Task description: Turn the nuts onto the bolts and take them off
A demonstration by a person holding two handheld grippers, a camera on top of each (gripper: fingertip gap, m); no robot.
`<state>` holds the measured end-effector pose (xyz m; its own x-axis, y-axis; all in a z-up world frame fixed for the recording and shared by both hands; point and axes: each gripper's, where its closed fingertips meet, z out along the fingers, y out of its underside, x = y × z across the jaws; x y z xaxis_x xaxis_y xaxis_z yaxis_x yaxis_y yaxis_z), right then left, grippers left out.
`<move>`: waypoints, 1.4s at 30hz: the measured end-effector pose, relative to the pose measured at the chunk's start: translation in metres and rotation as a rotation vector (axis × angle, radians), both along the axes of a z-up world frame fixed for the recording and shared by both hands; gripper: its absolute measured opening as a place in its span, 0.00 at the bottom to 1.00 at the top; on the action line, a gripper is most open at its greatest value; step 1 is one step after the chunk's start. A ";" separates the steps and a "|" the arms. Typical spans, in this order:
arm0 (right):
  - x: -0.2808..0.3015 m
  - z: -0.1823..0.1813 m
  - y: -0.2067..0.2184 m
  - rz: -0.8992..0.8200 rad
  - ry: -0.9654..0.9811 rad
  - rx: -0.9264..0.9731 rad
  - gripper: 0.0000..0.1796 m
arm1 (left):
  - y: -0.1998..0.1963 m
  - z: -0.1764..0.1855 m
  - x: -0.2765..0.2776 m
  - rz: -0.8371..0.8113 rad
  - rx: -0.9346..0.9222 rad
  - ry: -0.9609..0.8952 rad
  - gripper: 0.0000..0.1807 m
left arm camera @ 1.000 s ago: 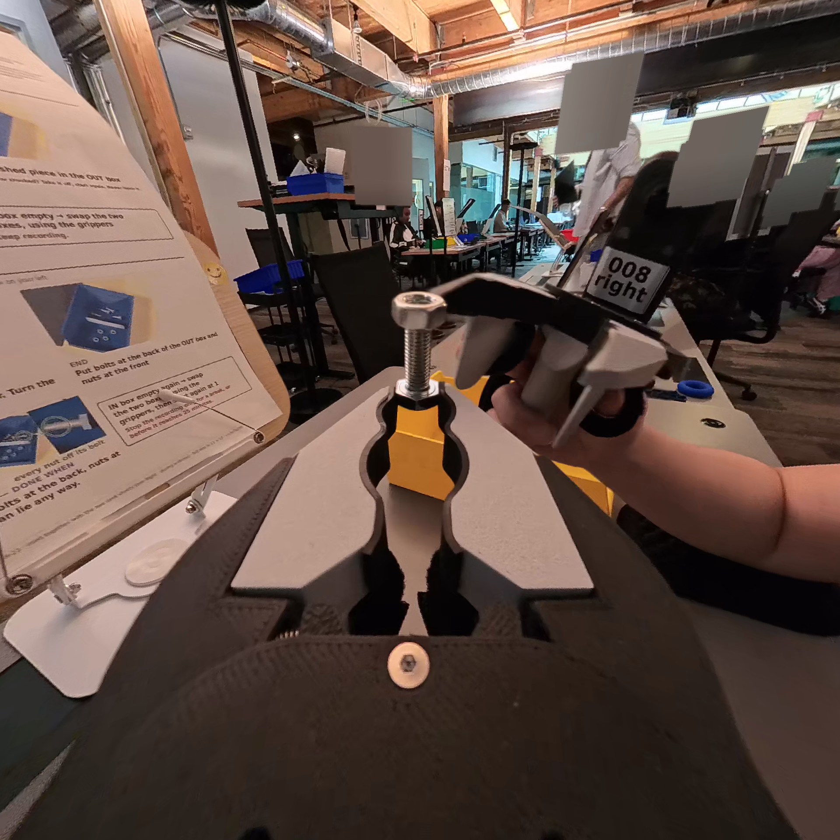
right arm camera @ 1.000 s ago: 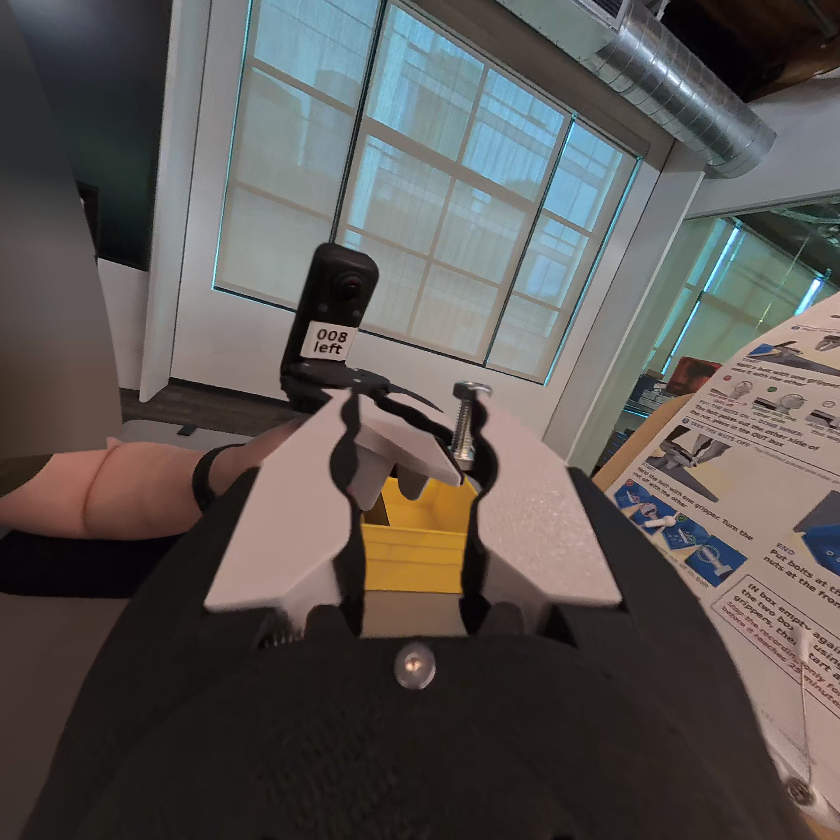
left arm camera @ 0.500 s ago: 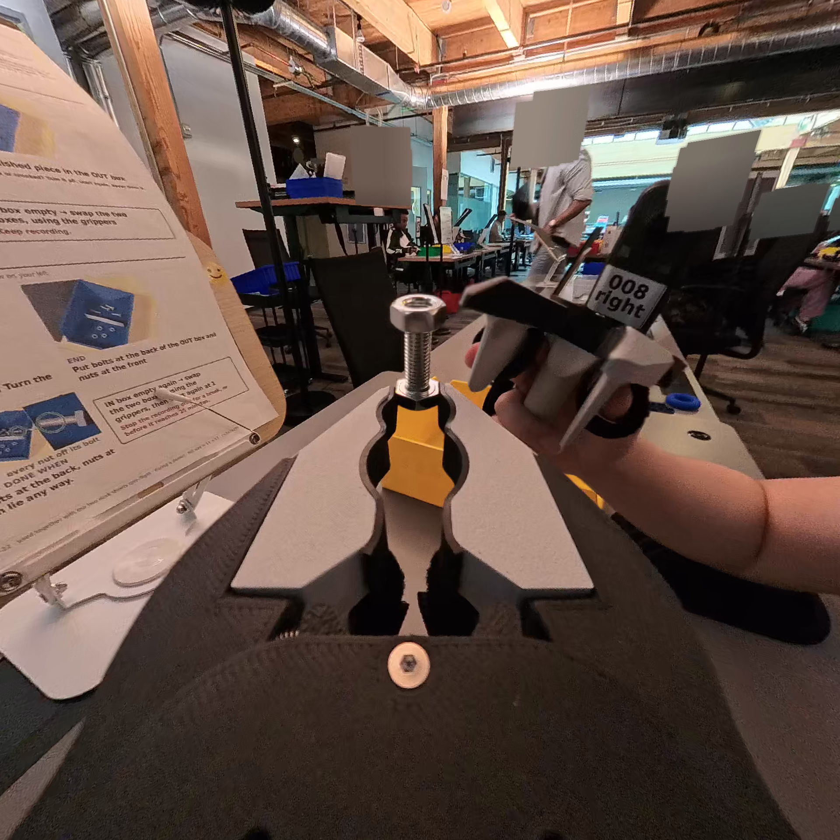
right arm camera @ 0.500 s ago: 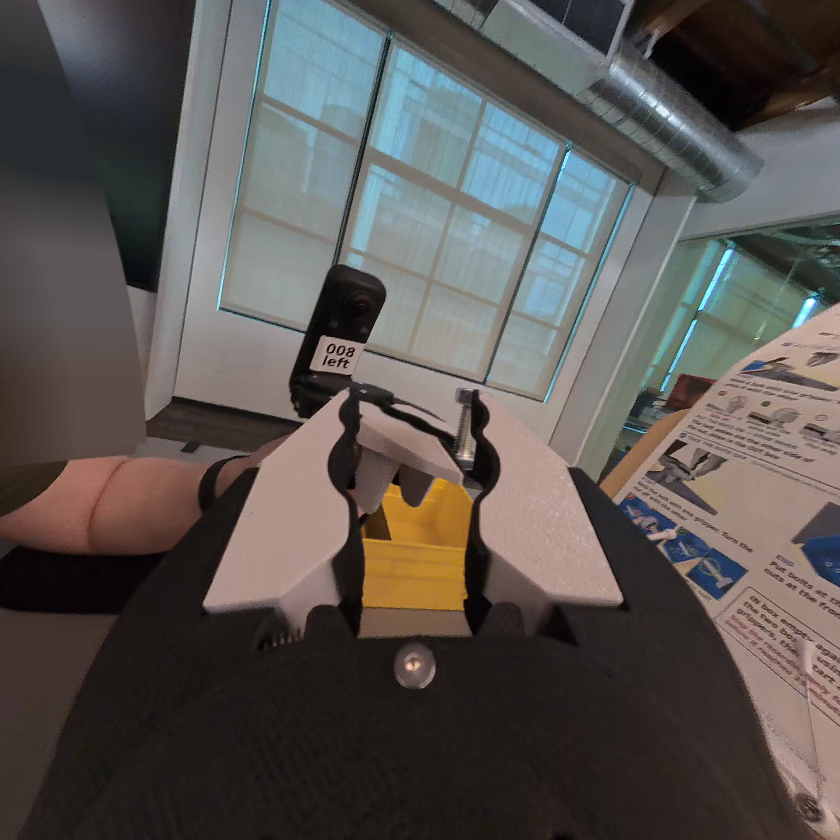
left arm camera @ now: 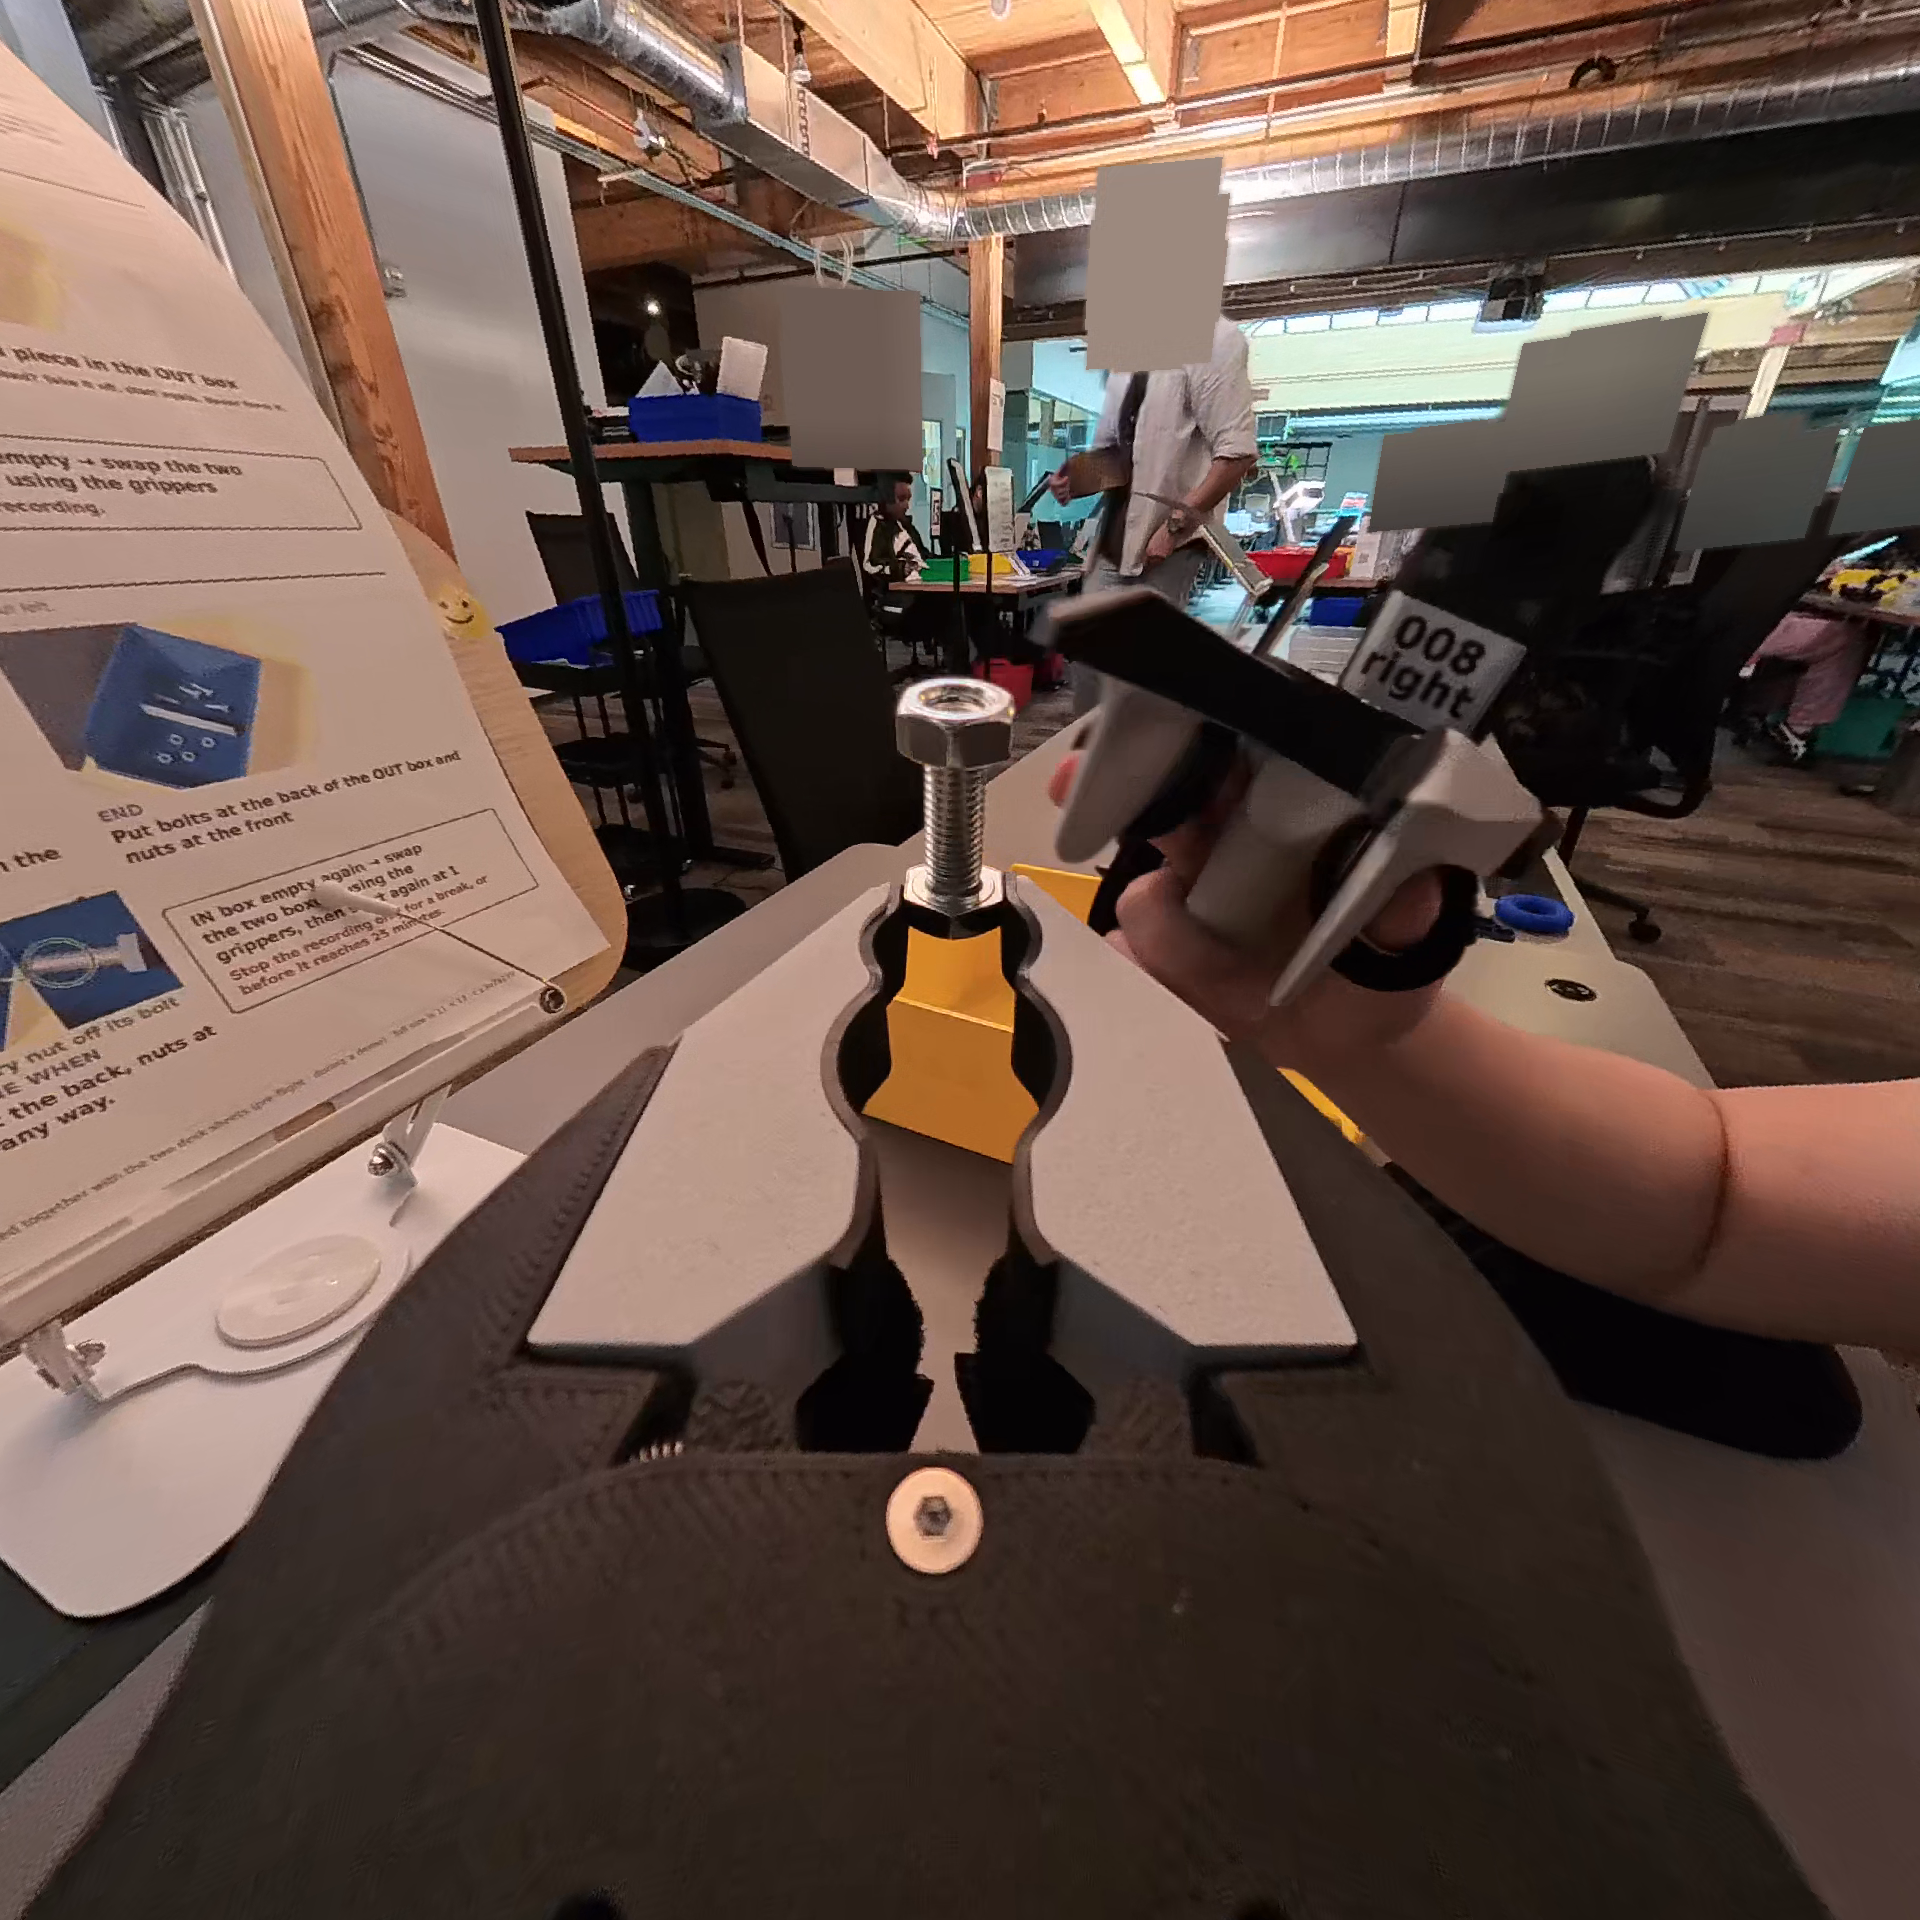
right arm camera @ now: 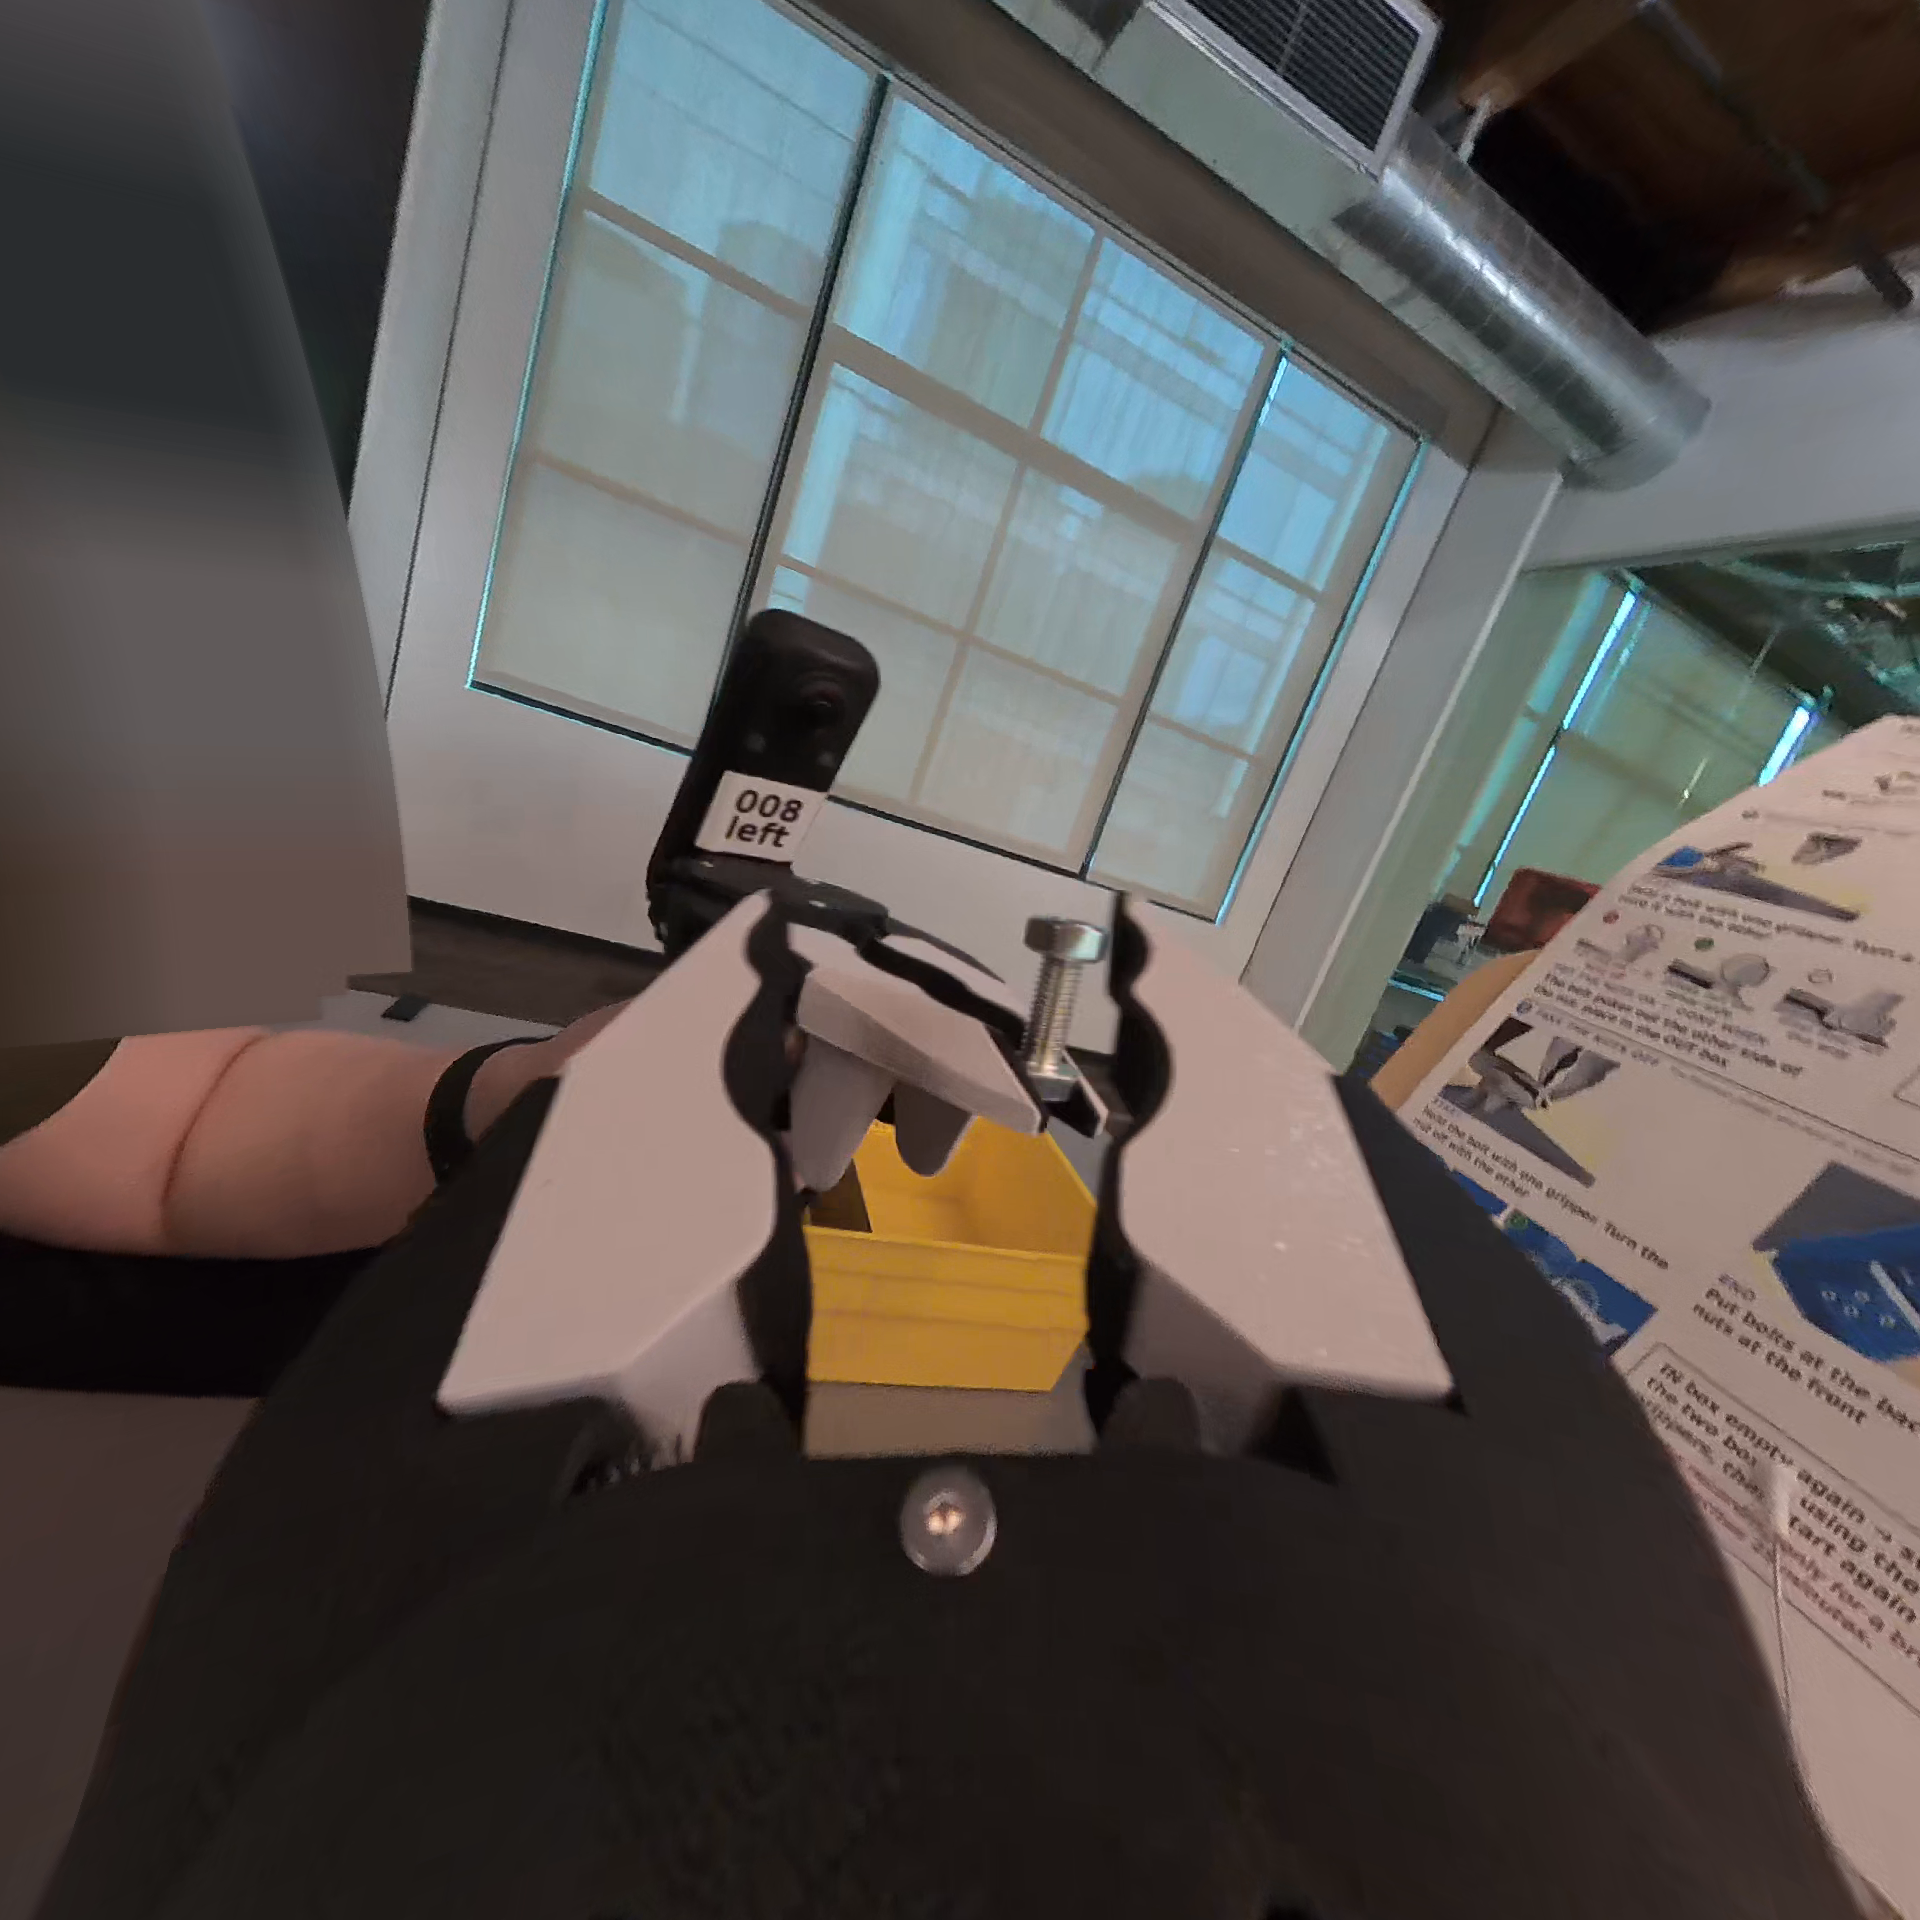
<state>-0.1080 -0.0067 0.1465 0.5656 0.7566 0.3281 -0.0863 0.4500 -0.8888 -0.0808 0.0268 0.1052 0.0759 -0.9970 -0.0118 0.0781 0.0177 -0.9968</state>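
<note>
Change since earlier: right gripper is now standing apart from the nut, jaws open and empty.
Left gripper: jaws are closing on the bolt head, holding it upright above the yellow bin.
Progress: nut is sitting at the thread's tip, so either job is still mostly ahead.
Right view only: bolt from the side.

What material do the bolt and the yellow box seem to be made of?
The bolt looks like bright, shiny metal, probably plated steel: silver threads catch the light. The yellow box looks like matte moulded plastic: uniform colour, ribbed wall, no glare.
</note>
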 end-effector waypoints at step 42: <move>-0.029 -0.043 -0.001 -0.060 -0.411 -0.066 0.64 | -0.001 -0.008 0.006 0.002 0.014 0.031 0.09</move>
